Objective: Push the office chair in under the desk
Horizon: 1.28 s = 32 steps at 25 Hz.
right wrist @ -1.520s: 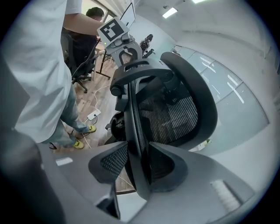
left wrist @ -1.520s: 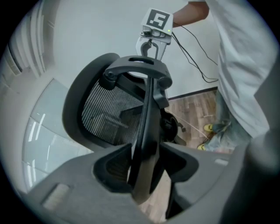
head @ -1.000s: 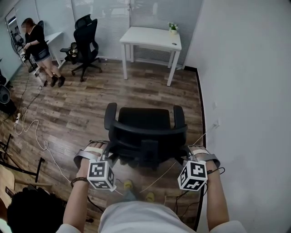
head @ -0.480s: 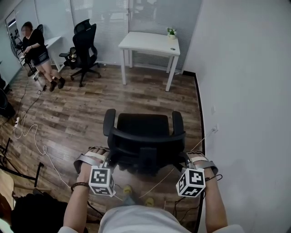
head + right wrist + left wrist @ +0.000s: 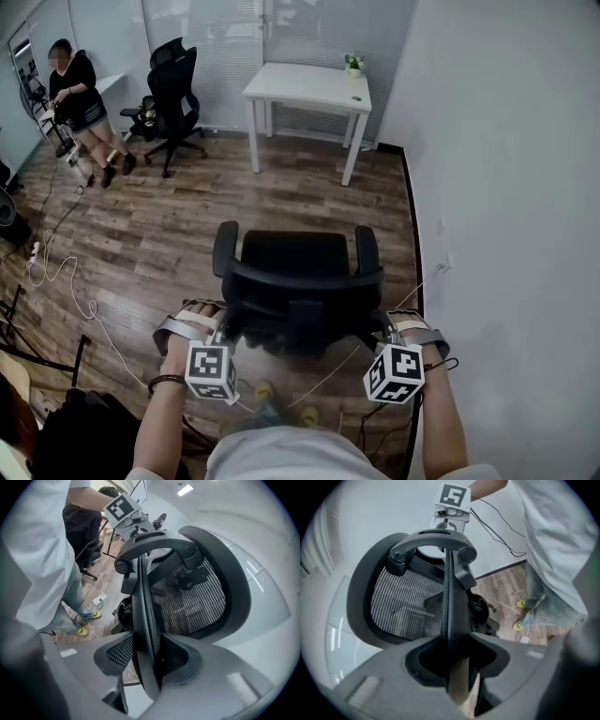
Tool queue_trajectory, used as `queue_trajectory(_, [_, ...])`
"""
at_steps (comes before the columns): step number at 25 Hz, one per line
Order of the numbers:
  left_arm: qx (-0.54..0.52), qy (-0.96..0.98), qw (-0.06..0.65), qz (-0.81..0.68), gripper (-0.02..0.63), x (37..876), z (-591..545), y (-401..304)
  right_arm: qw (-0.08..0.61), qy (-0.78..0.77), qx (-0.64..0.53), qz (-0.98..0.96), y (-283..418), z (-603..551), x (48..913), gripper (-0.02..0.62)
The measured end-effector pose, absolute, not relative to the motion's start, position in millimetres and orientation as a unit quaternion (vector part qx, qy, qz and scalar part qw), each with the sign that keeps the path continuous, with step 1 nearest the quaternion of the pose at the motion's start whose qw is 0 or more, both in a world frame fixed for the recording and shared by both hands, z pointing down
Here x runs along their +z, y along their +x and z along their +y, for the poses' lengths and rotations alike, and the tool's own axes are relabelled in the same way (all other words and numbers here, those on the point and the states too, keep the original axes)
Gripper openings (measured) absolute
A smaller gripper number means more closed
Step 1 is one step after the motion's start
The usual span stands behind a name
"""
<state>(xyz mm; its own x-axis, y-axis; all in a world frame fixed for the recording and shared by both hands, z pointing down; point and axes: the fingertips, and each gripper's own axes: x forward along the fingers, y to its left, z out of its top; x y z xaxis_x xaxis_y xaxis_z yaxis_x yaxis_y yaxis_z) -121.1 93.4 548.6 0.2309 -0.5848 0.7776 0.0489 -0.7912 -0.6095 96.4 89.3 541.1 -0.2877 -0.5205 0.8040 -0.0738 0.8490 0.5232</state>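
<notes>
A black office chair (image 5: 298, 251) stands mid-floor, its seat facing the white desk (image 5: 309, 86) against the far wall. The mesh backrest (image 5: 302, 286) is nearest me. My left gripper (image 5: 225, 323) sits at the backrest's left edge. In the left gripper view the backrest frame (image 5: 451, 602) runs between the jaws of the left gripper (image 5: 457, 667), which have just been closing on it. My right gripper (image 5: 382, 323) holds the right edge. In the right gripper view the frame (image 5: 143, 606) fills the gap of the right gripper (image 5: 150, 667); these jaws have just been opening slightly round it.
A white wall (image 5: 506, 187) runs close along the chair's right. A second black chair (image 5: 174, 94) and a person (image 5: 80, 103) are at the far left. A white cable (image 5: 66, 272) trails over the wood floor, and a small plant (image 5: 353, 64) stands on the desk.
The chair and both grippers stay about where they were. The person at the far left has shifted a little.
</notes>
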Motion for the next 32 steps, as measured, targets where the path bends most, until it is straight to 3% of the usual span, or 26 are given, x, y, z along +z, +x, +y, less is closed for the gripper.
queue_trajectory(32, [-0.584, -0.732, 0.306, 0.173, 0.137, 544.7, -130.2, -172.3, 0.565, 0.224, -0.157, -0.778, 44.6, -117.7, 537.6, 0.173])
